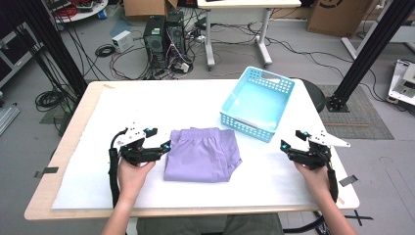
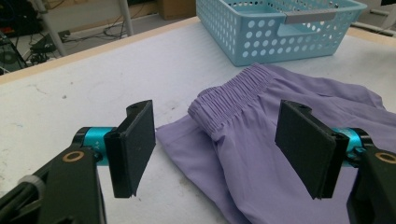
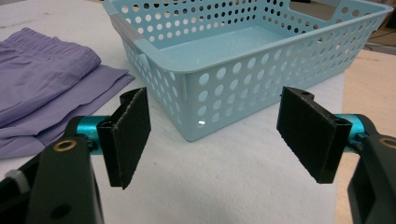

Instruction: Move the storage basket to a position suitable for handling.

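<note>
— Two grippers over a white-covered desk [image 1: 147,98]; what is each doing?

— Left gripper [image 1: 164,147] hangs just beside the left edge of the folded purple shorts [image 1: 203,154], jaws spread wide and holding nothing; right gripper [image 1: 285,145] hovers near the desk's right edge, jaws likewise wide and empty, well apart from the cloth.

— Where do the shorts lie?

— Flat on the white cover, about midway between the desk's left and right edges and nearer its front edge; the blue perforated basket [image 1: 230,110] stands just behind them toward the far right corner, its near left corner close to the cloth.

— What does the left gripper view add?

— Shorts [image 2: 280,140] seen between and beyond the two black pads [image 2: 135,144]; the gathered elastic waistband [image 2: 229,100] faces the far edge, folded over on itself; the basket [image 2: 261,37] sits beyond it.

— And the right gripper view?

— Basket [image 3: 224,93] straight ahead between the open pads [image 3: 128,135], its near corner pointing at the camera, nothing lying inside; shorts [image 3: 42,84] off to the left; bare wood of the desk [image 3: 369,84] showing at the right, past the cover's edge.
</note>
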`<state>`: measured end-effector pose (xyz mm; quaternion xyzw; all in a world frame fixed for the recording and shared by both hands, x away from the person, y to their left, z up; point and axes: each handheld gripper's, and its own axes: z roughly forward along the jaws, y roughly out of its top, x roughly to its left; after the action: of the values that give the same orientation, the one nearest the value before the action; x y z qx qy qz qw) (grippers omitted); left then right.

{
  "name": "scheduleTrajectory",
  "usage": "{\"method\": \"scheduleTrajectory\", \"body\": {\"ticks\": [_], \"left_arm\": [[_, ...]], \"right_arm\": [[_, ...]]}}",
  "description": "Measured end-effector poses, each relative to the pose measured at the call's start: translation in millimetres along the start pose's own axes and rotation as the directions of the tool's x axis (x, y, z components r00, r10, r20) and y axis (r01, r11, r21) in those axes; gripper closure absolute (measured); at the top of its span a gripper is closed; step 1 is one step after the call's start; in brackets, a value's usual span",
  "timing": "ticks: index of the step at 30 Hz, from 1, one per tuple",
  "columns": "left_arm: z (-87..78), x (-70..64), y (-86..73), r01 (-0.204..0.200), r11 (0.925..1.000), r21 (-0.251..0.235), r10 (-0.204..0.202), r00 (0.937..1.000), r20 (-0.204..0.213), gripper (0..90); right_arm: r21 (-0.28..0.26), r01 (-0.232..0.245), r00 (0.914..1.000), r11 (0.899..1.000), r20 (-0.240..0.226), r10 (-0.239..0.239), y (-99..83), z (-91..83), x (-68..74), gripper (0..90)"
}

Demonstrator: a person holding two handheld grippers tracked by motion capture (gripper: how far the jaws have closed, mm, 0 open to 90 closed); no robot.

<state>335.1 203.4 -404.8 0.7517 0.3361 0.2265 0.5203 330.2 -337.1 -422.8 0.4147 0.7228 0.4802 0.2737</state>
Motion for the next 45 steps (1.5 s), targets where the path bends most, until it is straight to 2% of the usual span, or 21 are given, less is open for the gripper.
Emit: {"method": "scheduleTrajectory", "body": {"ticks": [5, 7, 17, 25, 27, 30, 34, 38, 45], "left_arm": [[0.5, 0.1, -0.5, 0.001, 1.0, 0.006, -0.001, 1.0, -0.001, 28.6], [0.5, 0.7, -2.3, 0.009, 0.9999, -0.006, -0.009, 0.9999, -0.008, 28.7], [-3.5, 4.3, -5.1, 0.021, 0.9998, -0.004, -0.022, 0.9995, -0.021, 28.6], [-2.1, 6.1, -8.2, 0.026, 0.9995, 0.016, -0.026, 0.9996, -0.015, 28.7], [-1.6, 7.0, -8.9, 0.027, 0.9994, 0.021, -0.026, 0.9995, -0.015, 28.7], [-0.9, 8.1, -10.0, 0.033, 0.9991, 0.026, -0.033, 0.9994, -0.014, 28.6], [0.5, 7.8, -10.6, 0.037, 0.9988, 0.03, -0.037, 0.9993, -0.008, 28.6], [3.0, 6.9, -11.3, 0.039, 0.9984, 0.04, -0.039, 0.9992, 0.001, 28.7], [6.8, 5.1, -12.2, 0.034, 0.9978, 0.057, -0.035, 0.9994, 0.009, 28.7]], "right_arm": [[0.012, -0.006, 1.0, 1.0, -0.004, 0.006, -0.5, 1.4, 0.8, 26.3], [0.016, -0.001, 1.0, 1.0, -0.006, 0.001, -0.4, 4.7, 1.5, 26.3], [0.049, -0.007, 0.9999, 0.999, -0.016, 0.007, 3.6, 22.5, 4.7, 25.7], [0.113, 0.015, 0.9999, 0.993, -0.006, -0.014, 8.9, 51.4, 6.4, 28.8], [0.114, 0.013, 0.9999, 0.993, 0.002, -0.013, 10.6, 54.3, 6.8, 33.3], [0.088, 0.023, 0.9997, 0.996, -0.003, -0.023, 14.4, 54.9, 7.2, 39.0], [0.09, 0.018, 0.9998, 0.996, 0.004, -0.019, 17.2, 54.7, 8.5, 42.7], [0.076, 0.039, 0.9991, 0.996, -0.02, -0.038, 19.6, 51.7, 13.1, 59.3], [0.076, 0.065, 0.9975, 0.995, -0.034, -0.062, 26.7, 57.2, 32.4, 63.7]]}}
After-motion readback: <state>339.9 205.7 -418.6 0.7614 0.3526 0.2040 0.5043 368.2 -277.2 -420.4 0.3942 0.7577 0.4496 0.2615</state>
